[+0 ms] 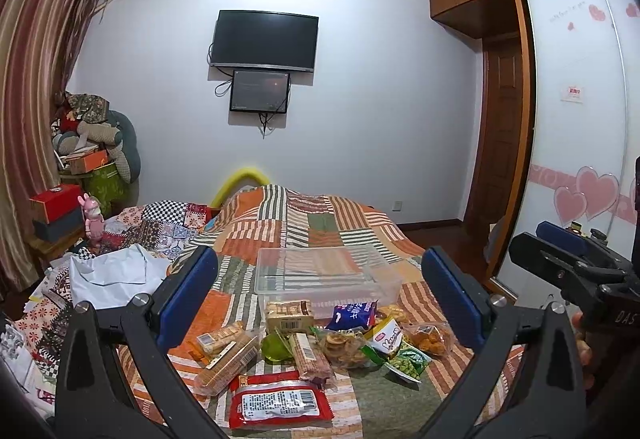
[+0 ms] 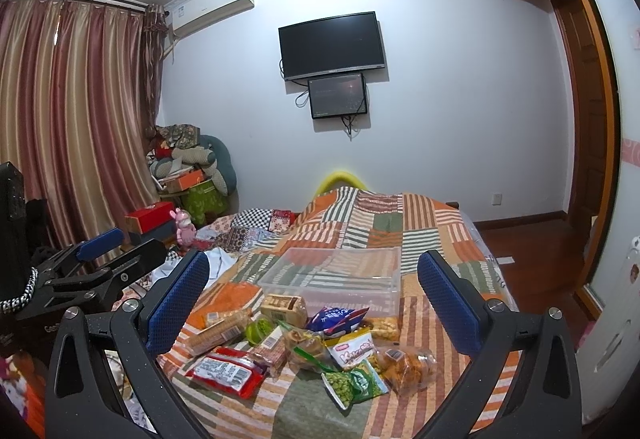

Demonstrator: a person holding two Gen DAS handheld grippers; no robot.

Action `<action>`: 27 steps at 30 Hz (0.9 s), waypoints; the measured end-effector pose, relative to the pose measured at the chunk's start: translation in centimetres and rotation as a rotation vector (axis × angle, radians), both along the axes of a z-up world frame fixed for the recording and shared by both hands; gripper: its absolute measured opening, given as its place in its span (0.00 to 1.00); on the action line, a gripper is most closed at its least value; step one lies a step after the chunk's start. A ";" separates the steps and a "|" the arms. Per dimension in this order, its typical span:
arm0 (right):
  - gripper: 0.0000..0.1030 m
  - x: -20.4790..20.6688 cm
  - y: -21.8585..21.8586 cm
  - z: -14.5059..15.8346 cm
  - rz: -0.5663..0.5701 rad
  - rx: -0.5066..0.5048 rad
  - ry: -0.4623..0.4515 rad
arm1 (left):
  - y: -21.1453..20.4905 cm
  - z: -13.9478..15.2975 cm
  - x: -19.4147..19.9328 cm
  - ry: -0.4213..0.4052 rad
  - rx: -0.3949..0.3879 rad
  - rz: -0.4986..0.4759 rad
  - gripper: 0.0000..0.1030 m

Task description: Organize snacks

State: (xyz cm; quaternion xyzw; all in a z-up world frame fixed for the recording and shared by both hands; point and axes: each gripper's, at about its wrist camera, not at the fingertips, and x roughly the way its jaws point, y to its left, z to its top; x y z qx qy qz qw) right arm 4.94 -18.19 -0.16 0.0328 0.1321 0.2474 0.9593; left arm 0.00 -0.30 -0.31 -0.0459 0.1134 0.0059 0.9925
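Note:
Several snack packets lie in a heap on the patchwork bedspread [image 1: 320, 223]: a red packet [image 1: 280, 405] [image 2: 224, 369], cracker packs [image 1: 228, 353] [image 2: 218, 331], a blue packet [image 1: 354, 315] [image 2: 338, 319], a green pea packet [image 1: 408, 361] [image 2: 354, 383], and a green jelly cup [image 1: 274, 349]. A clear plastic box [image 1: 326, 275] [image 2: 340, 273] stands empty just behind them. My left gripper [image 1: 320, 299] is open and empty, above the heap. My right gripper [image 2: 314, 299] is open and empty too. It also shows at the right of the left wrist view [image 1: 560, 251].
White cloth [image 1: 116, 275] and patterned bedding lie left of the snacks. Boxes, a pink figurine [image 1: 94, 221] and piled cushions stand at the far left by the curtain. A wardrobe [image 1: 580, 119] and wooden floor are on the right. A TV hangs on the far wall.

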 end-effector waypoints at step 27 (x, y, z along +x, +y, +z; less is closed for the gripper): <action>1.00 -0.3 0.3 0.0 -0.001 -0.002 -0.005 | 0.1 -0.1 0.2 0.003 -0.019 0.000 1.00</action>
